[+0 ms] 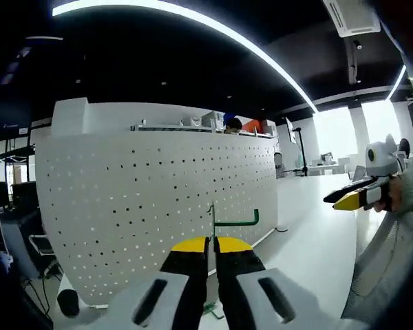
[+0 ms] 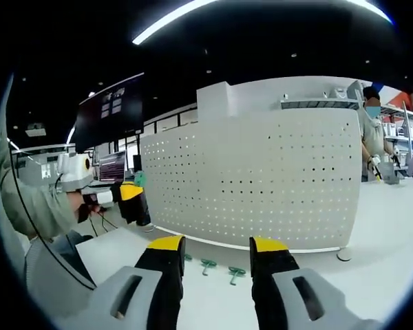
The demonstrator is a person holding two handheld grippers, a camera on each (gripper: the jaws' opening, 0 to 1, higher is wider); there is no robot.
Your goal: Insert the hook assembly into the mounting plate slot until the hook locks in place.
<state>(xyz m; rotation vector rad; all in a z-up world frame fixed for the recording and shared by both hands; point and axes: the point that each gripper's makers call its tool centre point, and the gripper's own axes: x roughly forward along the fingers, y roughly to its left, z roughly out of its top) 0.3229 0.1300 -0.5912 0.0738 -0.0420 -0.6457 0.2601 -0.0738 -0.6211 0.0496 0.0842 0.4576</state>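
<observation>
L gripper (image 1: 211,242) — yellow-tipped jaws pressed together on the thin stem of a green hook (image 1: 235,220). Hook rises just past the tips, its arm bending off to the R side of the jaws, short end turned up. Straight ahead of the tips stands the white perforated mounting plate (image 1: 138,199), upright on a white table (image 1: 316,247); can't tell if the hook touches the plate or sits just short of it. A small green piece (image 1: 212,311) shows low between the jaw bodies, too hidden to name.

In the left gripper view the R gripper (image 1: 354,195) comes in from the R edge, held in a person's hand (image 1: 398,194), well off to the side of the plate.

R gripper (image 2: 217,246) in its own view — jaws wide apart, nothing between them. Beyond the gap, two spare green hooks (image 2: 221,270) lie on the table (image 2: 372,275) near the foot of the plate (image 2: 261,185); the left gripper view doesn't give these. Plate here seen from farther back, whole width, its holes in rows.

L gripper (image 2: 131,201) enters the right gripper view from the L, off the plate's L end. Its hook is too small to make out there. Dark monitor (image 2: 110,111) hangs above it. A person (image 2: 373,130) stands behind the plate's R end.
</observation>
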